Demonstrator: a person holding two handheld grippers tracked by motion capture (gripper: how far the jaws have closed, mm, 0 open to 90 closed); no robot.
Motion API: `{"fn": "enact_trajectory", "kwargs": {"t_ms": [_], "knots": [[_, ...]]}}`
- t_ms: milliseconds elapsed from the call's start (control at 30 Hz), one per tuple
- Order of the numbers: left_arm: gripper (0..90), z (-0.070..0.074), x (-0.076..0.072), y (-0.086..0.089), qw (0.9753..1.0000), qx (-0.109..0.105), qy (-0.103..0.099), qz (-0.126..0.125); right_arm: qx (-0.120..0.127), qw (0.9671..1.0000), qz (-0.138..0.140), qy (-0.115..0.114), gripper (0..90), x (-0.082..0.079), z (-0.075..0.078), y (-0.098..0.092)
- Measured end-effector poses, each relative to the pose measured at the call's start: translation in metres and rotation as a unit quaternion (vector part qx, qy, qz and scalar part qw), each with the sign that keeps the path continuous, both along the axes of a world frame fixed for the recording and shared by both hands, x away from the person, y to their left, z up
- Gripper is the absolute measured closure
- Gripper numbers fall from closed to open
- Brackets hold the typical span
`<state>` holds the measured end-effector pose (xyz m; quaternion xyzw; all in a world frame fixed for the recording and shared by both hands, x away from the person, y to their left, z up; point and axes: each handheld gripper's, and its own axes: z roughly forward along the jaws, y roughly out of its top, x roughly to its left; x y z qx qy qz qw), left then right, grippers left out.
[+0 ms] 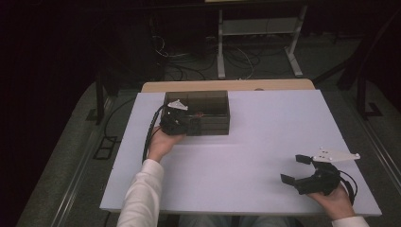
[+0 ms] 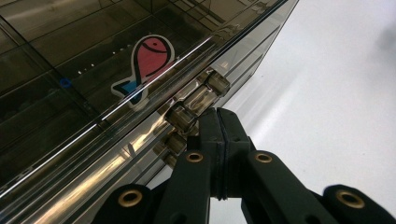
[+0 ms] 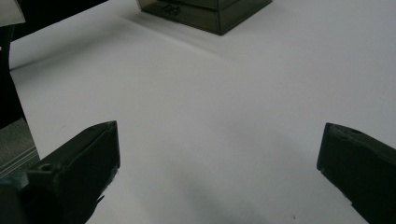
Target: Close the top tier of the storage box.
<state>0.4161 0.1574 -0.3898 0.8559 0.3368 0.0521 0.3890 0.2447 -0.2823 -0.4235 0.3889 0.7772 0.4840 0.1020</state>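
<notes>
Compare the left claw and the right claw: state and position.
The left claw is shut, its tip at the latch of the smoky box; the right claw is open, with bare table between its jaws. Left works at the box, right rests apart near the table's corner. Both are black and hand-held.

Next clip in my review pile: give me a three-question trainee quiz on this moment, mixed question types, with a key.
1. True or false: the right gripper has its jaws spread apart over the bare white table.
2. Multiple choice: the left gripper has its jaws closed at which part of the smoky clear box? A) a back corner B) the latch on its front edge C) the top of its lid
3. Fill in: the sticker on the box lid shows a red and blue ____.

Key: 1 true; 2 B; 3 fish.
</notes>
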Motion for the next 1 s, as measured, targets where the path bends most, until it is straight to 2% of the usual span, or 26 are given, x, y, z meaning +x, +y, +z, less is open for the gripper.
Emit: {"fn": "enact_trajectory", "kwargs": {"t_ms": [233, 667, 767, 1000], "knots": [[83.6, 0.001, -0.006, 0.001, 0.9999, -0.007, 0.005, -0.009, 0.001, 1.0000, -0.001, 0.000, 0.0, 0.000, 0.000, 0.000], [71.5, 0.007, -0.022, 0.011, 0.9996, -0.024, -0.004, -0.012, 0.000, 1.0000, 0.001, 0.001, 0.0, -0.001, 0.001, 0.001], [66.0, 0.008, -0.027, 0.011, 0.9996, -0.023, -0.012, -0.011, 0.001, 1.0000, 0.000, 0.001, 0.0, -0.001, 0.001, 0.000], [49.3, 0.013, -0.038, 0.012, 0.9987, -0.042, -0.029, 0.002, 0.000, 1.0000, 0.001, 0.001, 0.0, -0.001, 0.000, 0.001]]}}
